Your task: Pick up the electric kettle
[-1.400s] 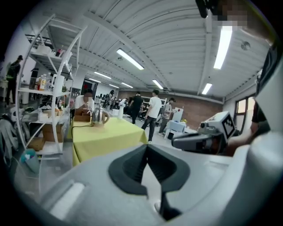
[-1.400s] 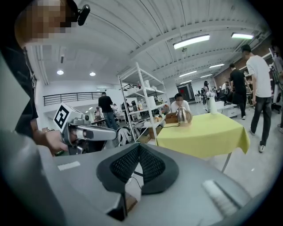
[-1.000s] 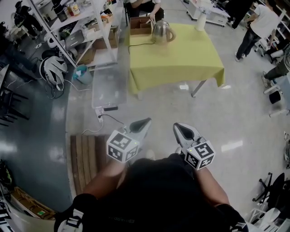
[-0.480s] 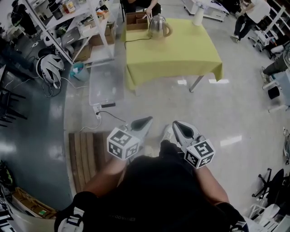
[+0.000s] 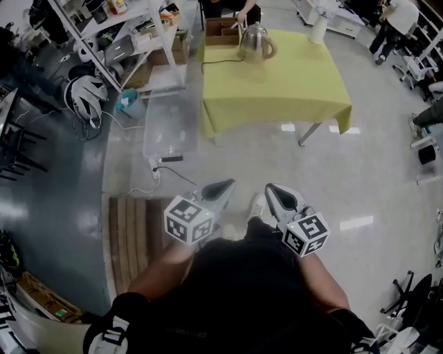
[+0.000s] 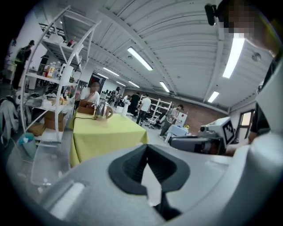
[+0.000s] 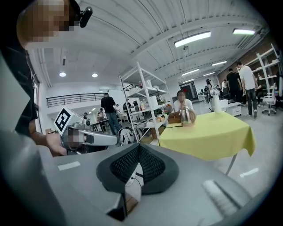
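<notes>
Noted electric kettle [image 5: 255, 43] upright at far edge of yellow tabletop [image 5: 297, 83], well apart from both tongs. Found left tongs [image 5: 225, 185] and right tongs [image 5: 271, 189] closed on nothing, side by side, near.

bare floor [image 5: 277, 166] lay open from mid frame up to the near edge of the yellow-clothed table [image 5: 277, 76], upper centre. tabletop in front and to the right of the kettle [image 5: 255, 43] was bare. cardboard box [image 5: 220, 31] stood just left of the kettle, with a person's hand [image 5: 242, 17] close behind. clear bin [image 5: 168, 124] and shelving rack [image 5: 124, 41] crowded the table's left side. power strip [image 5: 158, 169] and its cable lay on the floor left of centre.
</notes>
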`<state>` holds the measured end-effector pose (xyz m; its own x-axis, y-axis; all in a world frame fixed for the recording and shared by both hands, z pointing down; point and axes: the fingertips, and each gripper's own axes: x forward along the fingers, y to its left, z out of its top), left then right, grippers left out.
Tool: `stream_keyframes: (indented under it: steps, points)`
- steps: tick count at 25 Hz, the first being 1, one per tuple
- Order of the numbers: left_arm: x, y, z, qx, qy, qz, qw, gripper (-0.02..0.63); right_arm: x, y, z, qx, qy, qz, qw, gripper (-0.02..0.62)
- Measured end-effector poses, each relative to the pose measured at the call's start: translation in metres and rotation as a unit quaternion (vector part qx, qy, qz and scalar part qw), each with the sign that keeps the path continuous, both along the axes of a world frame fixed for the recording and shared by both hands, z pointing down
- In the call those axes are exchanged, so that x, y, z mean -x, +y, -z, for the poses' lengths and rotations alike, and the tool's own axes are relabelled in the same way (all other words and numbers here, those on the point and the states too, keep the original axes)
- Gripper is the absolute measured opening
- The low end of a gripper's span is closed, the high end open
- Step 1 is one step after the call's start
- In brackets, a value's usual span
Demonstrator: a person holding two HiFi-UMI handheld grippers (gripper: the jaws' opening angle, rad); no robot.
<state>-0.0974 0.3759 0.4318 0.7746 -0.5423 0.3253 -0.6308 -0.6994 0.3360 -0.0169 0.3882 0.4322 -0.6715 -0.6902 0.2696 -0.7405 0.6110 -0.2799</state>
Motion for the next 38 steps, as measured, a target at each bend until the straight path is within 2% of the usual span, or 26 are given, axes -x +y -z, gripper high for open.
stream_keyframes:
  steps: [10, 24, 30, 38]
  points:
    - [-0.013, -0.048, -0.002, -0.007, -0.027, 0.011, 0.9995, 0.002, -0.013, -0.057, -0.003, 0.004, -0.016, 0.012, 1.000, 0.006]
    - [-0.071, -0.144, 0.007, -0.027, -0.051, 0.001, 0.9983, 0.002, -0.062, -0.161, 0.011, -0.014, -0.029, 0.018, 0.999, 0.006]
    - [-0.092, -0.180, 0.026, -0.033, -0.051, 0.014, 0.9981, 0.002, -0.082, -0.199, 0.025, -0.016, -0.036, 0.028, 0.999, 0.006]
    - [-0.105, -0.214, 0.021, -0.037, -0.055, 0.045, 0.9968, 0.002, -0.101, -0.229, 0.015, -0.014, -0.049, 0.040, 0.998, 0.005]
